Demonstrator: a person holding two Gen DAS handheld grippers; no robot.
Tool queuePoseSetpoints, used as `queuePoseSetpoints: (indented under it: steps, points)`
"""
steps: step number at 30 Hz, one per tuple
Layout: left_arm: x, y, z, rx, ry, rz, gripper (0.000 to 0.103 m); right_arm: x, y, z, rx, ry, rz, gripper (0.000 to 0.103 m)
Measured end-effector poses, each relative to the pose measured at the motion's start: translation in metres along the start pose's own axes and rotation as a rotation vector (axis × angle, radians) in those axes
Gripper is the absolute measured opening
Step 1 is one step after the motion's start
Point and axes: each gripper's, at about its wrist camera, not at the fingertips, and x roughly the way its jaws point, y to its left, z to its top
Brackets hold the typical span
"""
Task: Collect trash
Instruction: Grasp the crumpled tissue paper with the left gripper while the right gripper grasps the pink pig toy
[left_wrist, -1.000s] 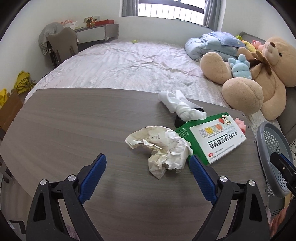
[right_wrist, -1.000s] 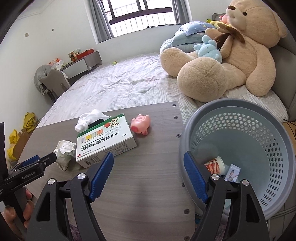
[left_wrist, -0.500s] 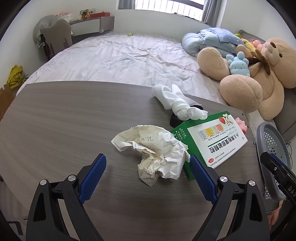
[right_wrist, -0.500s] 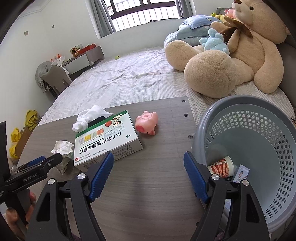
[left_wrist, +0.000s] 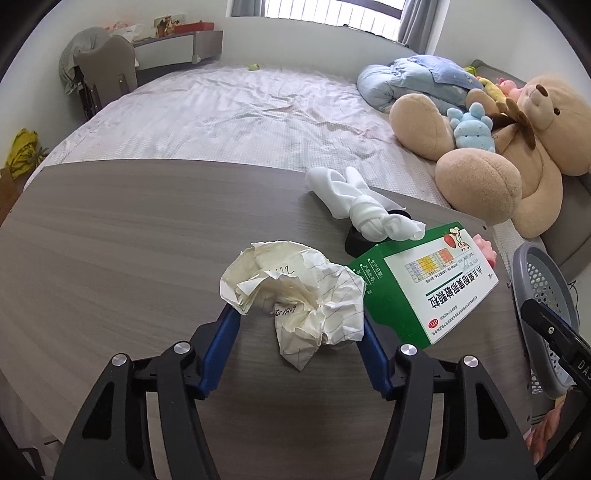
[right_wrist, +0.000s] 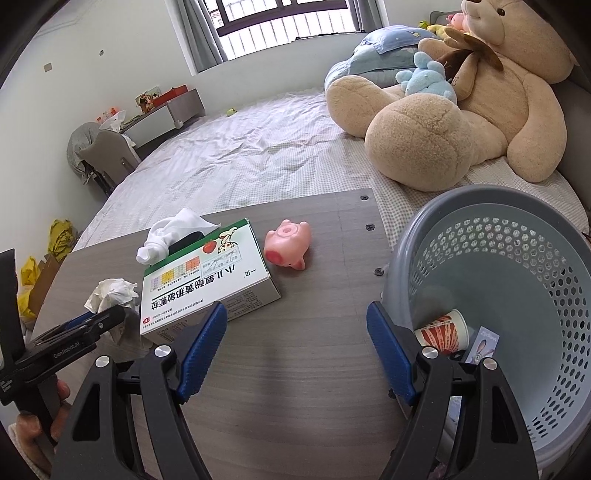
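Observation:
A crumpled sheet of lined paper (left_wrist: 295, 295) lies on the wooden table (left_wrist: 110, 240), between the blue pads of my left gripper (left_wrist: 297, 332). The jaws are closing and both pad tips touch the paper's sides. The right wrist view shows the same paper (right_wrist: 110, 293) behind the left gripper's black finger (right_wrist: 74, 332). A green and white medicine box (left_wrist: 424, 288) lies just right of the paper. My right gripper (right_wrist: 295, 332) is open and holds nothing, low over the table beside the grey basket (right_wrist: 480, 192).
The basket holds a paper cup (right_wrist: 443, 330) and a small card. A pink pig toy (right_wrist: 288, 247) and knotted white socks (left_wrist: 362, 206) lie past the box. Behind the table is a bed with a big teddy bear (right_wrist: 461, 110).
The left jaws have narrowed from wide open onto the crumpled paper, squeezing its right side in a little. The right gripper drifted slightly towards the table and stayed open.

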Motion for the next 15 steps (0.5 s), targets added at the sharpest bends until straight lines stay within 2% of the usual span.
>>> queuePoseSetpoints:
  steps: [8,15]
  points:
    - [-0.026,0.011,0.012,-0.009,-0.086,0.046,0.06,0.008,-0.001,0.013,0.012,-0.005,-0.034,0.075]
    - [-0.031,0.012,0.015,-0.006,-0.105,0.042,0.06,0.035,-0.011,0.037,0.08,0.03,-0.09,0.075]
